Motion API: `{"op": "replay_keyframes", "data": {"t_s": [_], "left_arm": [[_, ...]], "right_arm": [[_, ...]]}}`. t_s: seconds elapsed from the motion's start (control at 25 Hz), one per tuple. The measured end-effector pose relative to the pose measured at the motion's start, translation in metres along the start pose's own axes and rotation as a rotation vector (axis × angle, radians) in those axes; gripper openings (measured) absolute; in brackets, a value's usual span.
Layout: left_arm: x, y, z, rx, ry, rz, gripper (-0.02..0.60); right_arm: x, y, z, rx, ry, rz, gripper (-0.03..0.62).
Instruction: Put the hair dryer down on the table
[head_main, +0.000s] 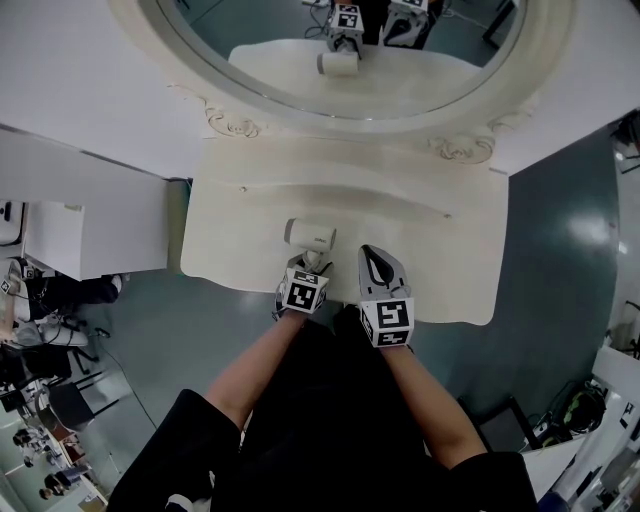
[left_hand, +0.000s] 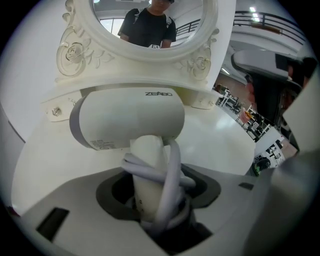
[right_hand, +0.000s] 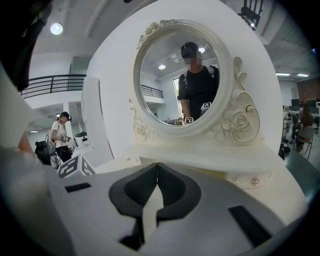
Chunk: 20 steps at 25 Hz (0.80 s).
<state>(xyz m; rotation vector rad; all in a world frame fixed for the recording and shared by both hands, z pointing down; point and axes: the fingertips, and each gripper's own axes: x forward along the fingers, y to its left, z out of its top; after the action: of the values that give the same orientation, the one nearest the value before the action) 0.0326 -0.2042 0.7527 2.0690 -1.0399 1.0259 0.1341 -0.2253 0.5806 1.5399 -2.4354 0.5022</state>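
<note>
The left gripper (left_hand: 155, 200) is clamped on the handle of the white hair dryer (left_hand: 127, 117), with the grey cord (left_hand: 172, 185) wound round that handle. The barrel carries lettering that reads roughly "ZEABO". A small printed label beneath is too fine to read. The dryer sits over the front edge of the cream table (head_main: 440, 250). The right gripper (right_hand: 156, 167) is closed and empty.
</note>
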Motion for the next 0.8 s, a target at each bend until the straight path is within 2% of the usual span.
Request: {"op": "replay_keyframes", "data": {"t_s": [0.2,0.44,0.8], "left_arm": [[0.01,0.003,-0.007,0.029,0.037,-0.002,0.236],[0.009,-0.002,-0.005,0.058,0.088,0.004,0.242],[0.007,-0.002,-0.009,0.086,0.126,0.027,0.253]], "right_arm": [[-0.001,-0.009,-0.003,0.025,0.0,-0.01,0.017],[-0.007,-0.029,-0.008,0.036,0.018,-0.066,0.018],[-0.01,-0.021,-0.017,0.047,0.039,-0.037,0.018]]}}
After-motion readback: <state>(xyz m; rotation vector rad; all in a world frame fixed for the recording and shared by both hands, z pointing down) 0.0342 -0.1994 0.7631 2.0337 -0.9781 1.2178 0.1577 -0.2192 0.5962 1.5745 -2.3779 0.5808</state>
